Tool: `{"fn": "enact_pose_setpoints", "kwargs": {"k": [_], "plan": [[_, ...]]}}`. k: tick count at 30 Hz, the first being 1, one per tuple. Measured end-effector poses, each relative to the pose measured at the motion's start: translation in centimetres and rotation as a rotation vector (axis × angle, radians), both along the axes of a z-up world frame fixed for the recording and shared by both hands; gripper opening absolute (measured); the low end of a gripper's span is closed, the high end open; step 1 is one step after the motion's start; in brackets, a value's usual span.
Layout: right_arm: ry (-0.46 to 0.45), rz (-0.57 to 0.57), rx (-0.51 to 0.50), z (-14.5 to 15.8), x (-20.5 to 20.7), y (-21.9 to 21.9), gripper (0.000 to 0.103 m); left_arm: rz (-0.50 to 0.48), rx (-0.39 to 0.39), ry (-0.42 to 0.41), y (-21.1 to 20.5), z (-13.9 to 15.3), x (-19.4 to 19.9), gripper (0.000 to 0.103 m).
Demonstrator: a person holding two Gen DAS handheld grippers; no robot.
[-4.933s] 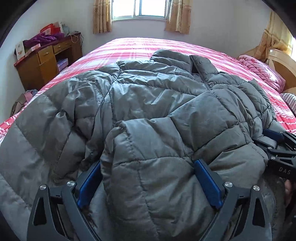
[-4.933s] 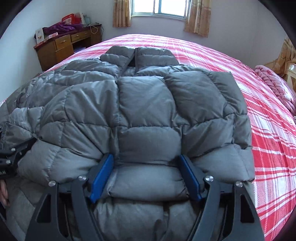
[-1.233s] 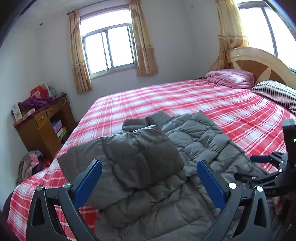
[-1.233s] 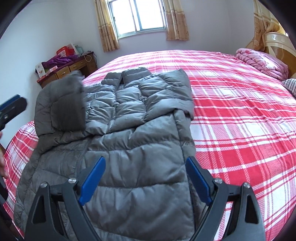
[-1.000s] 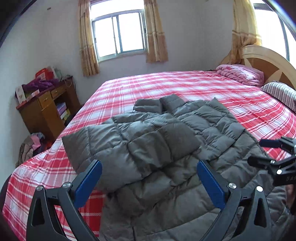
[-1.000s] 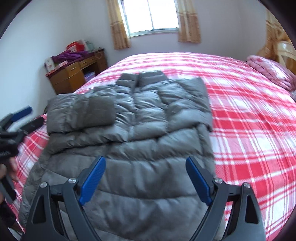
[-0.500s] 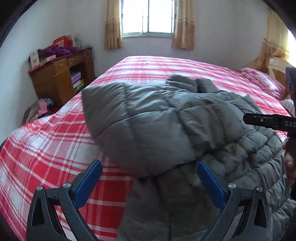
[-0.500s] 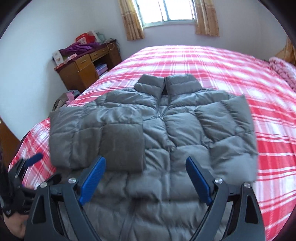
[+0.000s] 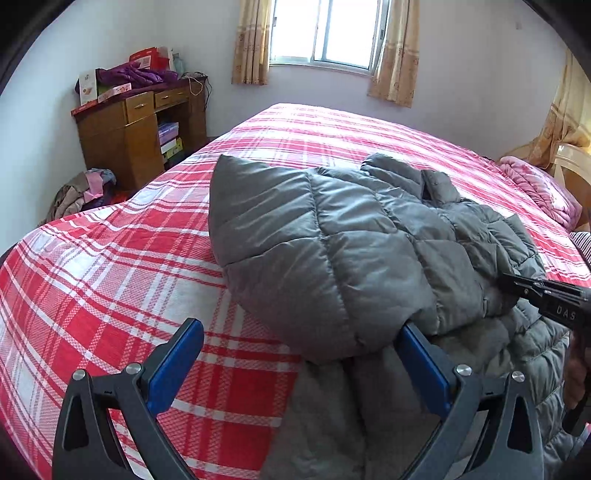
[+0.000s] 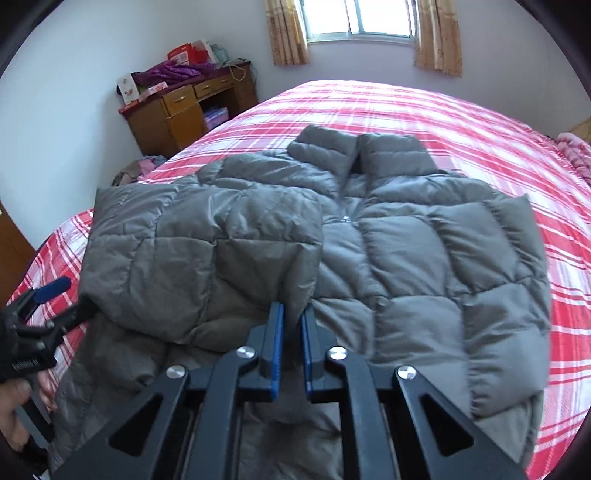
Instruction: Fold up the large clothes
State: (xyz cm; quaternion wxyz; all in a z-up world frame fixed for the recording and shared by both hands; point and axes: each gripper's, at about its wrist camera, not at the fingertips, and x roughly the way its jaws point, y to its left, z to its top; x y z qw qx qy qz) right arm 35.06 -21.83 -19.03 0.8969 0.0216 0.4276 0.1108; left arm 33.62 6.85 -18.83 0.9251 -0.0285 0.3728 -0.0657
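- A puffy grey quilted jacket (image 10: 424, 266) lies flat on a big bed with a red and white checked cover (image 10: 480, 122).
- Its long way runs from the near edge of the bed toward the far edge. The stand-up collar (image 10: 358, 151) points at the far edge and the window (image 10: 362, 18). The bottom hem is at the near edge.
- One sleeve (image 10: 207, 254) is folded across the chest on the jacket's left side as the right wrist view shows it. It makes a thick, puffy lump.
- The right gripper (image 10: 292, 325) has just been closing. Its blue jaws are pressed nearly together and pinch the near edge of the folded sleeve.
- The left gripper (image 9: 303, 354) has its jaws spread wide. One blue finger (image 9: 424, 365) is just beside the sleeve's end, the other is over the bare cover. They hold nothing.
- A person's hand (image 10: 14, 413) holds the left gripper near the bed's near left corner.
- A brown wooden desk with drawers (image 10: 188, 107) stands by the wall past the bed's left edge, with purple clothes and boxes on top.
- A pile of clothes (image 9: 81, 192) lies on the floor by the desk.
- A folded pink blanket (image 9: 539, 192) sits at the bed's right edge.
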Motion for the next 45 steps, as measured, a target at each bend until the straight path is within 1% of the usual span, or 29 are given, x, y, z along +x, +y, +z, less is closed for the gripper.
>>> {"fn": "enact_pose_setpoints", "kwargs": {"k": [5, 12, 16, 22, 27, 30, 33, 34, 35, 36, 37, 38, 41, 44, 45], "plan": [[-0.024, -0.026, -0.031, 0.8, -0.9, -1.1, 0.010, -0.013, 0.015, -0.015, -0.6, 1.0, -0.2, 0.102], [-0.038, -0.062, -0.062, 0.9, -1.5, -2.3, 0.010, 0.024, 0.022, -0.041, 0.1, 2.1, 0.1, 0.102], [-0.034, -0.079, -0.071, 0.7, -1.8, -3.0, 0.009, 0.029, 0.039, -0.040, 0.1, 2.0, 0.8, 0.102], [-0.044, -0.114, -0.104, 0.9, -2.9, -4.9, 0.009, 0.032, 0.025, -0.017, -0.1, 1.0, 1.2, 0.102], [-0.032, -0.179, -0.137, 0.7, -3.9, -7.8, 0.009, 0.033, 0.021, 0.011, -0.2, -0.2, 1.3, 0.102], [-0.022, -0.218, -0.157, 0.6, -4.6, -9.5, 0.009, 0.033, 0.012, 0.013, 0.1, -0.1, 1.5, 0.102], [-0.006, -0.220, -0.177, 0.2, -5.4, -10.5, 0.009, 0.020, 0.010, 0.006, 0.1, 0.8, 1.6, 0.102], [0.006, -0.215, -0.180, 0.1, -5.5, -10.6, 0.011, 0.012, 0.003, 0.003, 0.0, 1.2, 1.6, 0.102], [0.017, -0.210, -0.180, 0.2, -5.6, -10.7, 0.026, 0.000, -0.006, -0.004, 0.0, 1.9, 1.6, 0.102], [0.027, -0.209, -0.188, 0.3, -5.8, -10.9, 0.050, -0.007, -0.007, -0.012, -0.2, 2.4, 1.6, 0.102], [0.029, -0.205, -0.183, 0.7, -6.2, -11.1, 0.059, -0.016, -0.005, -0.026, -0.4, 3.1, 1.7, 0.102], [0.025, -0.200, -0.165, 1.1, -6.6, -11.5, 0.064, -0.026, -0.003, -0.042, -0.7, 3.8, 1.8, 0.102], [0.061, -0.206, -0.141, 2.3, -7.6, -12.9, 0.064, -0.049, -0.004, -0.080, -1.9, 5.5, 2.5, 0.102], [0.093, -0.196, -0.083, 4.4, -8.2, -13.8, 0.050, -0.085, 0.025, -0.116, -4.2, 6.4, 3.6, 0.102], [0.099, -0.186, -0.071, 4.9, -8.1, -13.7, 0.049, -0.099, 0.042, -0.129, -5.2, 6.3, 4.0, 0.102]]}}
